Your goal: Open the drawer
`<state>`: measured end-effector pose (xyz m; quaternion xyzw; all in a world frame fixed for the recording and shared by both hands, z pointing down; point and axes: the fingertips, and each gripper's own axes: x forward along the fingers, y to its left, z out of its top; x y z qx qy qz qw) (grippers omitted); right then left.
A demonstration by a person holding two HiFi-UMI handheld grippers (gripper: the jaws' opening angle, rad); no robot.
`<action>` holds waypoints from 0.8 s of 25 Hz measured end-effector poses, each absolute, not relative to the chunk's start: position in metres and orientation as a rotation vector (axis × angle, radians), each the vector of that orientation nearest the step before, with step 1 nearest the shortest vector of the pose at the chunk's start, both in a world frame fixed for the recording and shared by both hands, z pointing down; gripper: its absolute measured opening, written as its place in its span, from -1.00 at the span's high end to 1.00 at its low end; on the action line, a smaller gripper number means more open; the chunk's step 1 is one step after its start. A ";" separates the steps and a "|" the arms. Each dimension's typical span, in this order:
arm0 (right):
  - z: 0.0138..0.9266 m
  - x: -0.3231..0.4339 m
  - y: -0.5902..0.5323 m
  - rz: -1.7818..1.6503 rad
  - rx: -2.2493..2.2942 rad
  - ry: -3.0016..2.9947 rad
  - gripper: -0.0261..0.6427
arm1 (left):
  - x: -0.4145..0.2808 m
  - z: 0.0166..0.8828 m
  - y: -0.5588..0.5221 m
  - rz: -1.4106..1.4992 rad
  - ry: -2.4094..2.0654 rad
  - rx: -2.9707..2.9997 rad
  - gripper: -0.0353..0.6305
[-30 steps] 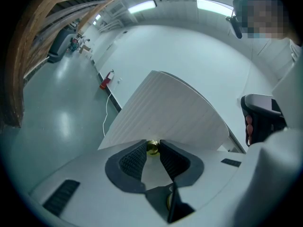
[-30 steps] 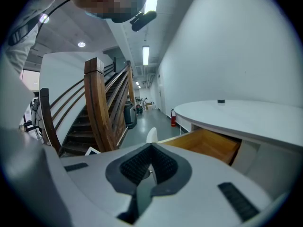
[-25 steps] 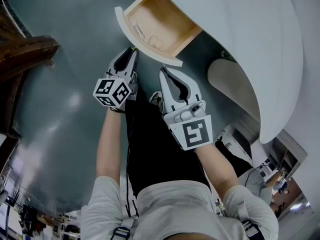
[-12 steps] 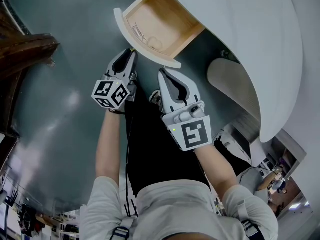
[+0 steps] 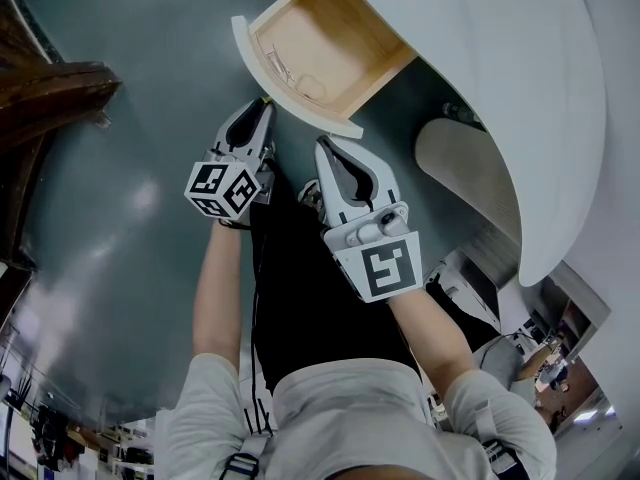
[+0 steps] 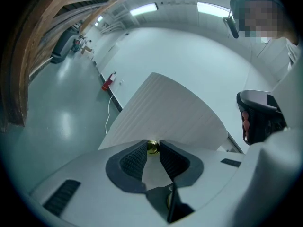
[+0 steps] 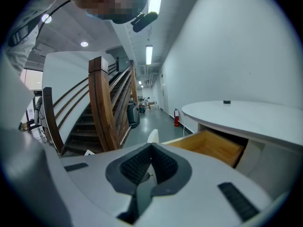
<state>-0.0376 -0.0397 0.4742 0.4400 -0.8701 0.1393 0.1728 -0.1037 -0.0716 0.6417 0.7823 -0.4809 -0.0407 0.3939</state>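
Left gripper (image 5: 262, 104), tilted slightly down, jaws just closing, pinches open drawer's (image 5: 246, 56) knob (image 6: 152, 147); right gripper (image 5: 322, 144) alongside, clenched empty

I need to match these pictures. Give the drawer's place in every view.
Head view: open drawer top centre, wooden inside showing.
Left gripper view: its ribbed white front fills the centre, brass knob at its lower edge.
Right gripper view: drawer right of centre, under the white tabletop.
Shared landmark: the wooden staircase, left side in all.
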 end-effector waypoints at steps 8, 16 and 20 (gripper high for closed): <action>0.472 -0.036 -0.042 0.399 1.264 -2.471 0.89 | -0.103 0.639 -0.068 -0.096 -1.307 1.925 0.71; 0.458 -0.026 -0.038 0.408 1.293 -2.461 0.89 | -0.105 0.621 -0.045 0.085 -1.362 1.965 0.83; 0.444 -0.023 -0.033 0.435 1.309 -2.475 0.89 | -0.104 0.577 -0.036 0.181 -1.401 2.079 0.85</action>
